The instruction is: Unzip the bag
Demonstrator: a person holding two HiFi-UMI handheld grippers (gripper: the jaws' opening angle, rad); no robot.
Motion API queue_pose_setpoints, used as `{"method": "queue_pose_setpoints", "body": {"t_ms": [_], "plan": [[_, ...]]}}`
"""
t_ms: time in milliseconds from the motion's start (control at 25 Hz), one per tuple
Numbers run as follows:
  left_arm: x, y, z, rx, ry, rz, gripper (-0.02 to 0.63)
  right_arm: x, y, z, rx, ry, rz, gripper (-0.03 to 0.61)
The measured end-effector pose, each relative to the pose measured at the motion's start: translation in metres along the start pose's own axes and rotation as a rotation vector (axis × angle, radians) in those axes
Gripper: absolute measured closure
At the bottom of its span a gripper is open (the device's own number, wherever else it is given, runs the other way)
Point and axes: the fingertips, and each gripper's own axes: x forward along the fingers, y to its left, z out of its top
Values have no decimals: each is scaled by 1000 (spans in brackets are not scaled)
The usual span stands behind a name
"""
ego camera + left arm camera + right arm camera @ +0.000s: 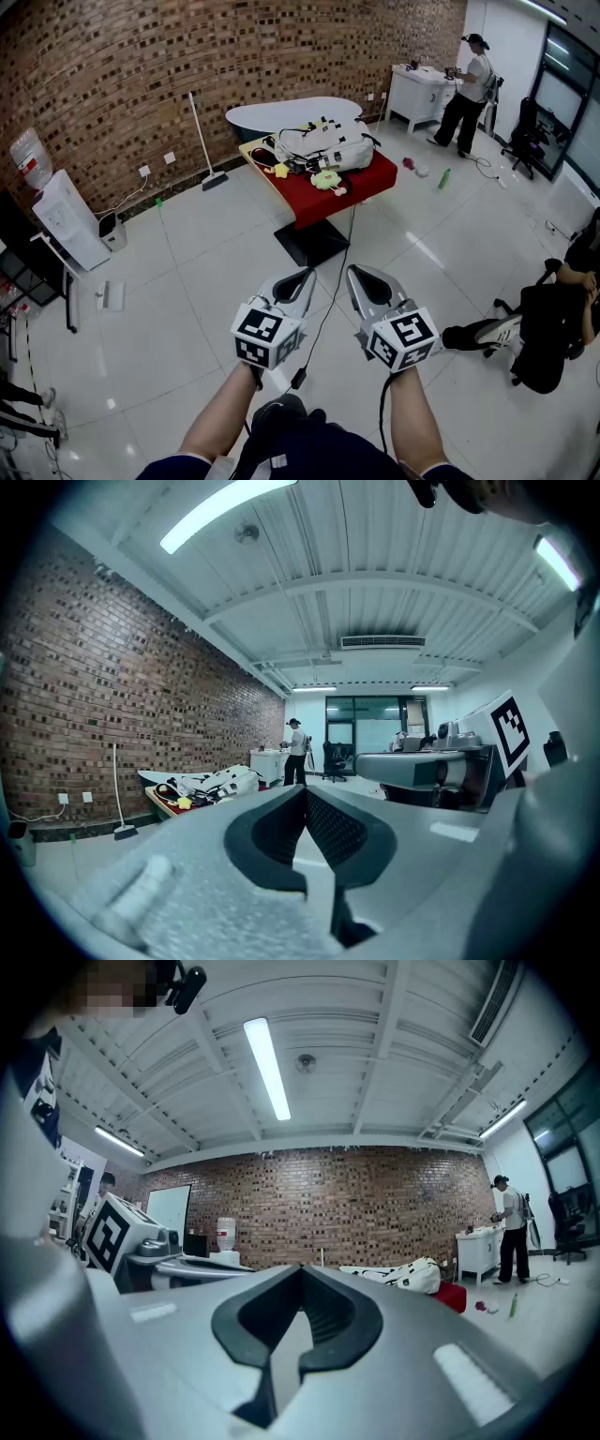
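Note:
A white bag with black trim [326, 143] lies on a low table under a red cloth [352, 185], far across the room; it also shows small in the left gripper view as the bag [217, 782] and in the right gripper view as the bag [410, 1275]. Both grippers are held side by side at chest height, well short of the table. My left gripper [309, 274] is shut and empty. My right gripper [353, 271] is shut and empty too.
Small yellow and green toys [325, 179] lie by the bag. A black cable [330, 298] runs over the floor from the table toward me. A broom [204, 141] leans on the brick wall, a water dispenser [67, 217] stands left. One person [469, 92] stands at a white cabinet; another sits right [553, 323].

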Motion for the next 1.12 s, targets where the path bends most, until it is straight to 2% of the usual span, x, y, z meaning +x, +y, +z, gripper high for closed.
{"method": "queue_pose_setpoints", "body": {"t_ms": [200,440,840,1120], "plan": [[13,10,-6,-5,20,-1,612,12,-14,-1,9,0,-6,572],[44,45,-16,-27,44,7,612,47,-41,-10,24,17,-11,572],[124,151,-32,-79,70,-1,612,163,-104,-23,5,96,-36,572],[176,208,-30,-111,79,-20,612,232,-141,-18,2,110,-51,572]]}}
